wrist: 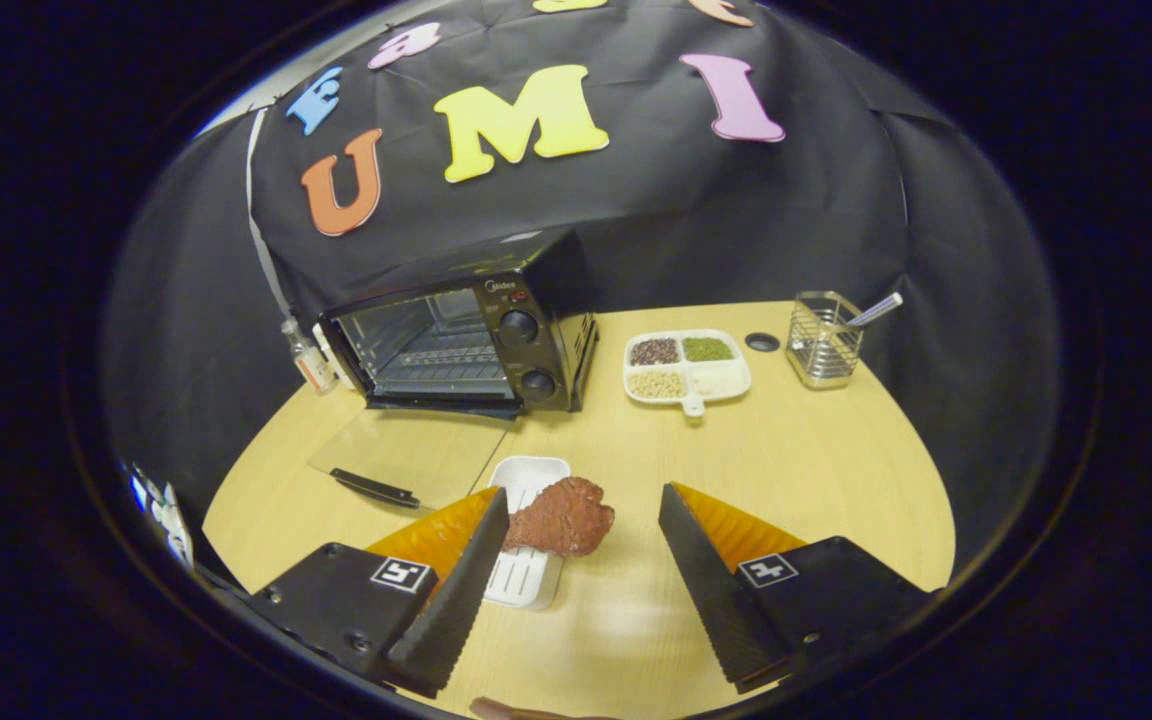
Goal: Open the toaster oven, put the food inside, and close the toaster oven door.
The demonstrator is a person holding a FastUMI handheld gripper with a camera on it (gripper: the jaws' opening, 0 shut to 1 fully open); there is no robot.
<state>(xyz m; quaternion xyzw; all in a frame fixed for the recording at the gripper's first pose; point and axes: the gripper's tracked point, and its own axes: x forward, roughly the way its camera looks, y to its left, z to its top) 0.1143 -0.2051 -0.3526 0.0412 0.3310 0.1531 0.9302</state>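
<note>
Resting meat [562, 517] on white tray [534, 474] | jaws spread, gripper [584, 510] empty | oven [461, 340] open | divided dish [686, 366] holds beans

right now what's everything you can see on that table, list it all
toaster oven: 1, black, table's far side, glass door folded down flat
food piece: 1, reddish-brown, on the small tray, just ahead of the fingers
small tray: 1, white, slotted, in front of the oven door
divided dish: 1, white, holding dark, green and pale grains, beside the oven
wire holder: 1, metal, utensil inside, past the dish
bottle: 1, clear, on the oven's other side
table: 1, light wood
hand-held gripper: 1, fingers open, nothing between them
</note>
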